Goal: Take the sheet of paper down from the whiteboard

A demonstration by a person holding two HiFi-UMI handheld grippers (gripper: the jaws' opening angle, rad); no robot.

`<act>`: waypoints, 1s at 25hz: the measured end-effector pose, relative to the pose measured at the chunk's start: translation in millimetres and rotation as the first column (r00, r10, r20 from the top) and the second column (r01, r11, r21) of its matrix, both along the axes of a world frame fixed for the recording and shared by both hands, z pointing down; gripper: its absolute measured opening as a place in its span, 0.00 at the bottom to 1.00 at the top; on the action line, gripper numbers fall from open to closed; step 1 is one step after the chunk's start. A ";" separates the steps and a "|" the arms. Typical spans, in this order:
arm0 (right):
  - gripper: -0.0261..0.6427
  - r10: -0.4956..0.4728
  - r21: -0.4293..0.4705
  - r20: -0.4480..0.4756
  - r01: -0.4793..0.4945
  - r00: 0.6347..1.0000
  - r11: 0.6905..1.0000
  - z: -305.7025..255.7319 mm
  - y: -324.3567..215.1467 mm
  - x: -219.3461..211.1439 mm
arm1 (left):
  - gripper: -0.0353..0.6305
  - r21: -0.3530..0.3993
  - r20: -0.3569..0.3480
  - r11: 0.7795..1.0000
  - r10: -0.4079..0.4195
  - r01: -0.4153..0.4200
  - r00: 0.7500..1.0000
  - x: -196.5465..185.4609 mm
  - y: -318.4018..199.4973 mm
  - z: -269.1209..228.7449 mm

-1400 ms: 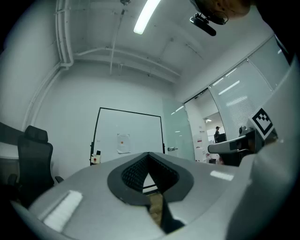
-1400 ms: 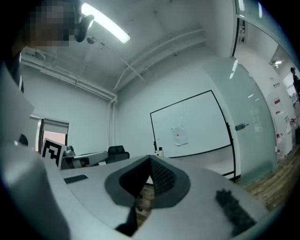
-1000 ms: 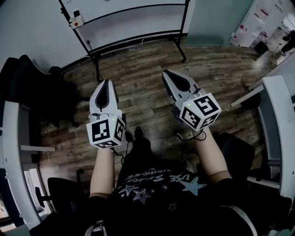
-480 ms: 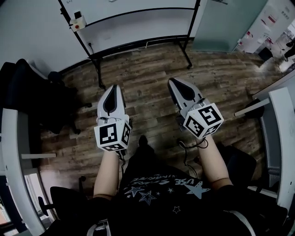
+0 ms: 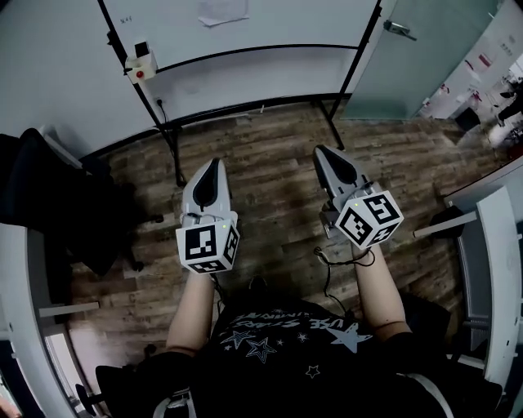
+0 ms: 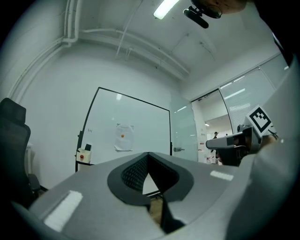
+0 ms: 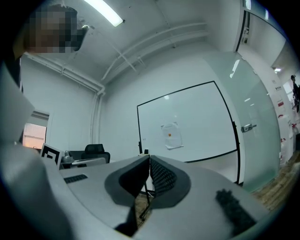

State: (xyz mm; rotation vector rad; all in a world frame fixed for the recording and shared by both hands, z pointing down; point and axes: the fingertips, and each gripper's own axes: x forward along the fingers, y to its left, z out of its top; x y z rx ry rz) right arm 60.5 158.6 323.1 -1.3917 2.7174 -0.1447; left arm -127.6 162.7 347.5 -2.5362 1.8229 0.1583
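Note:
The sheet of paper, white with a small orange dot, hangs on the whiteboard at the top of the head view. It also shows in the left gripper view as the paper and in the right gripper view as the paper. My left gripper and right gripper are held level side by side over the wooden floor, pointing at the board and well short of it. Both are shut with nothing between the jaws. The left gripper's tips and the right gripper's tips meet.
A white box with a red button is fixed to the board's left post. A black office chair stands at the left. A glass door is right of the board. Desk edges flank me.
Both grippers and I have moved forward toward the whiteboard. The board fills more of the view, and the paper has come into sight at the top. The jaws stay shut.

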 end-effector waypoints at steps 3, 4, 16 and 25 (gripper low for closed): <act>0.06 -0.003 -0.013 0.001 0.003 1.000 1.000 2.9 -33.4 -13.8 | 0.06 0.012 0.020 1.000 0.000 0.000 1.000 -18.1 -33.4 -1.9; 0.06 -0.005 -0.010 -0.006 0.005 1.000 1.000 2.3 -42.5 -16.9 | 0.06 0.013 0.020 1.000 -0.007 0.007 1.000 -24.9 -44.2 -2.3; 0.06 -0.040 0.013 0.059 0.039 0.997 0.999 8.8 -132.7 14.7 | 0.06 0.053 0.046 0.997 -0.053 0.051 0.998 -8.7 -137.2 -15.4; 0.06 -0.120 0.020 0.090 0.118 0.989 0.993 -0.5 -244.0 56.9 | 0.07 0.042 0.032 0.995 -0.095 0.093 0.995 39.1 -238.4 -30.1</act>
